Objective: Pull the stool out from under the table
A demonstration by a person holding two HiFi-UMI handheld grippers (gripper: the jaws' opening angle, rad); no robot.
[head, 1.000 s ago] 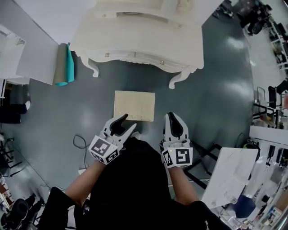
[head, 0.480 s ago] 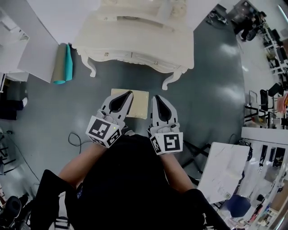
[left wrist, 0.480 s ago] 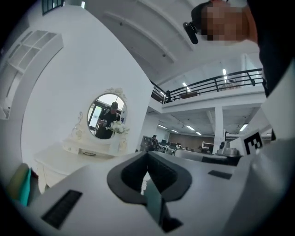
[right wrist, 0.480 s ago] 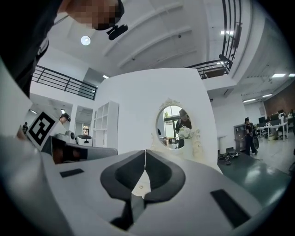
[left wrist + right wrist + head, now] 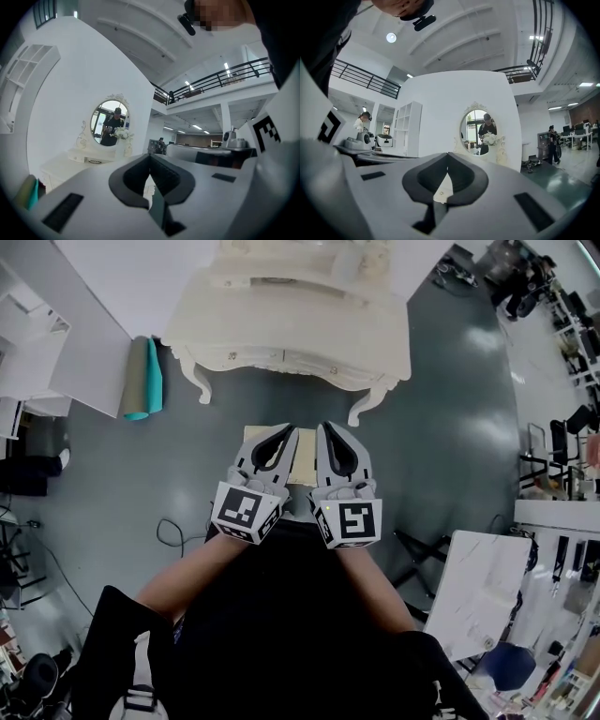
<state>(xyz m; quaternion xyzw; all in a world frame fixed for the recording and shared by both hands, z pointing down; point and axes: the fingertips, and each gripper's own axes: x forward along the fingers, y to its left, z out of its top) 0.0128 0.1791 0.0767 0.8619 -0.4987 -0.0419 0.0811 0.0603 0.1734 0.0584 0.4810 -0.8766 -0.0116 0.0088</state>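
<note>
Left tongs point(image 5: 284, 431) and right tongs point(image 5: 329, 427), closed and empty, hover above the stool point(image 5: 305, 461), probably stiff and light; grip its seat edge.

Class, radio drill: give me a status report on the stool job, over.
Left gripper and right gripper shut, empty, held side by side. Stool out in the open, clear of table. Cable lies well left of it.

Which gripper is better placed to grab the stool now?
Left, narrowly: in the head view the left gripper overlaps the stool, while the right gripper lies at its right edge. Both pairs of jaws are shut, empty.
</note>
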